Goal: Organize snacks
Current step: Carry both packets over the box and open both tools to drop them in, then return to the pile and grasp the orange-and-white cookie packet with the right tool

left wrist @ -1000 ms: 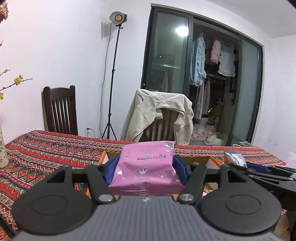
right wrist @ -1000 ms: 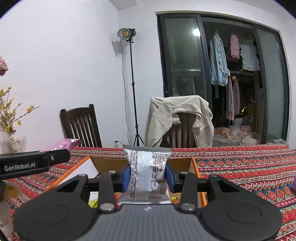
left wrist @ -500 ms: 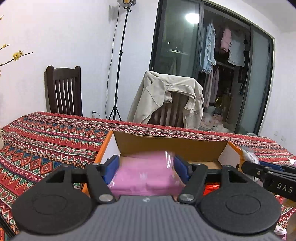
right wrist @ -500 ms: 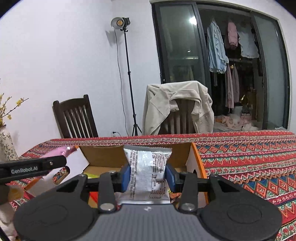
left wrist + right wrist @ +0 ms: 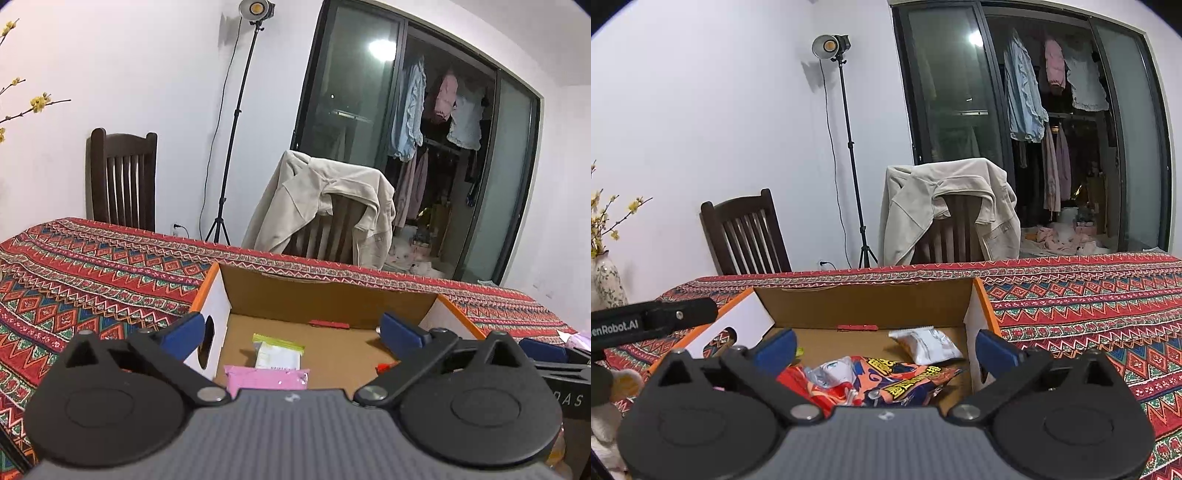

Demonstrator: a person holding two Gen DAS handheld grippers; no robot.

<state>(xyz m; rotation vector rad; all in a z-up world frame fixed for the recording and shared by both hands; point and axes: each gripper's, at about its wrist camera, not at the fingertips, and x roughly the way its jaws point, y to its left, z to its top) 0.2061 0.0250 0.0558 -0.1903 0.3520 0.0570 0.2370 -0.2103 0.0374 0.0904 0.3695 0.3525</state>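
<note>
An open cardboard box [image 5: 325, 295] with orange edges sits on the patterned tablecloth. My left gripper [image 5: 291, 330] is open above the box's left part. Below it lie a pink packet [image 5: 266, 378] and a white packet with a green strip [image 5: 277, 352]. My right gripper [image 5: 884, 341] is open above the box's [image 5: 864, 302] right part. Below it lie a silver packet [image 5: 925, 341] and an orange and red snack bag [image 5: 886, 380]. The left gripper's arm [image 5: 650, 319] shows at the left of the right wrist view.
A dark wooden chair [image 5: 122, 177] and a chair draped with a beige jacket [image 5: 325, 206] stand behind the table. A light stand [image 5: 236, 122] is by the wall. A vase with yellow flowers [image 5: 605, 280] stands at the table's left.
Both grippers tilted down over the box and opened. The pink packet left the left gripper and the silver packet left the right gripper; both now lie in the box.
</note>
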